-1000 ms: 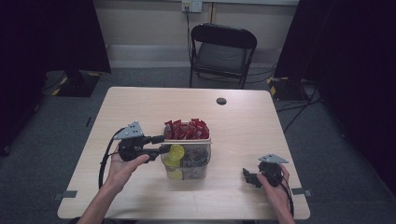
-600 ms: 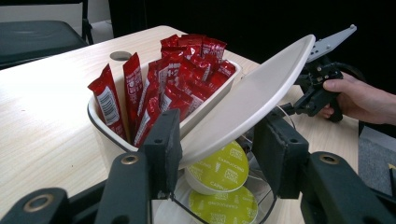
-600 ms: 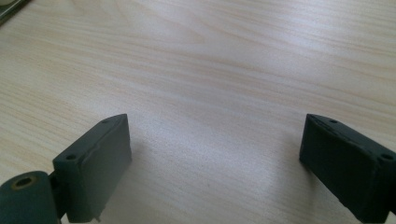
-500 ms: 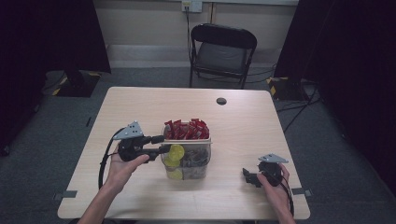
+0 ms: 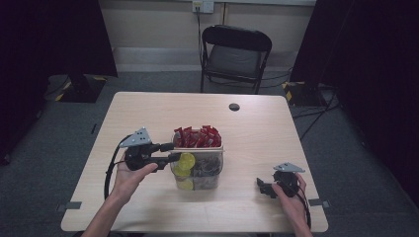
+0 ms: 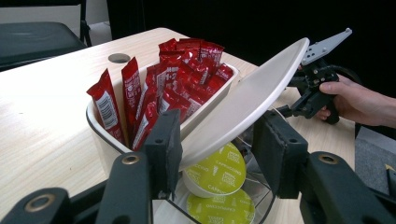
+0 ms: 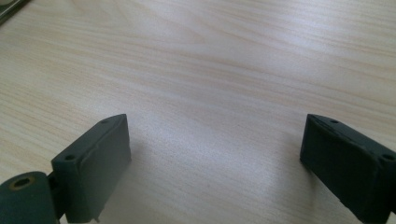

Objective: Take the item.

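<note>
L gripper [image 6: 215,140] jaws straddle tilted lid [image 6: 247,100], apart; R gripper [image 5: 269,187] apart, idle near-right on surface [image 5: 257,123]. Next: prob clamp lid.

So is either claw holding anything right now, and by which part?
The left claw straddles the near edge of the tilted white lid, but a firm pinch cannot be told. The right claw is open over bare table, holding nothing.
</note>
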### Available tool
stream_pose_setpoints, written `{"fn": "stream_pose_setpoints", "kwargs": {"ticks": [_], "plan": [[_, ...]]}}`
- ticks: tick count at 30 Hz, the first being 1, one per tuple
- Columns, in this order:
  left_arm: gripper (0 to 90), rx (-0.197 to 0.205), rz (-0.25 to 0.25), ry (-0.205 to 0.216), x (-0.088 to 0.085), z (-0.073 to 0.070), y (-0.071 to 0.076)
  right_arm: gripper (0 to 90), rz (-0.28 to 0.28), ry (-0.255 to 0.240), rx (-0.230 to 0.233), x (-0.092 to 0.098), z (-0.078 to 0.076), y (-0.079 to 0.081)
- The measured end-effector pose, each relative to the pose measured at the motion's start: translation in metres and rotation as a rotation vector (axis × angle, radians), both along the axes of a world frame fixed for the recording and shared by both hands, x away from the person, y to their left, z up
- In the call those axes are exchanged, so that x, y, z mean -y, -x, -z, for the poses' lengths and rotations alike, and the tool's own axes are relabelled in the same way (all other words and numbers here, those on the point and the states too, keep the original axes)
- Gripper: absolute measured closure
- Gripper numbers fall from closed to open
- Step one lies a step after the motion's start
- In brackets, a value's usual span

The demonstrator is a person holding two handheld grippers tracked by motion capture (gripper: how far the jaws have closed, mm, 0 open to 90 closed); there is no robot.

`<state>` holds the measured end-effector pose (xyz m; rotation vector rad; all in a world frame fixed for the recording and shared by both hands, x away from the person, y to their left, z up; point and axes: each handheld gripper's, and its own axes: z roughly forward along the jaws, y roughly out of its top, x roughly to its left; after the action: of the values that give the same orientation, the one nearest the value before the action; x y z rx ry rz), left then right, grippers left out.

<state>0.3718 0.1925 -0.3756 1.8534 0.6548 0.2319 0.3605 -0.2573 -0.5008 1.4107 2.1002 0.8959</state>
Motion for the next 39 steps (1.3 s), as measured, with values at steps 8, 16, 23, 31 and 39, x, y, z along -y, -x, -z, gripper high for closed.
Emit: {"fn": "stream_pose_setpoints", "kwargs": {"ticks": [8,16,23,31,39], "plan": [[52.7,0.0,0.001,0.003,0.0004,0.0001,-0.0001,7.8,0.0,0.0,0.0,0.0,0.0,0.0],[52.9,-0.001,0.0,0.002,0.0003,-0.0001,-0.0004,7.8,0.0,-0.001,0.0,0.0,0.0,0.0],[53.0,-0.007,-0.001,0.0,0.0002,-0.0006,-0.0005,7.8,0.0,0.0,0.0,0.0,0.0,0.0],[53.3,-0.004,0.0,-0.002,0.0001,-0.0007,-0.0006,7.8,0.0,0.0,0.0,0.0,0.0,0.0],[53.6,-0.004,-0.001,-0.003,0.0001,-0.0007,-0.0006,7.8,0.0,0.0,0.0,0.0,0.0,0.0]]}}
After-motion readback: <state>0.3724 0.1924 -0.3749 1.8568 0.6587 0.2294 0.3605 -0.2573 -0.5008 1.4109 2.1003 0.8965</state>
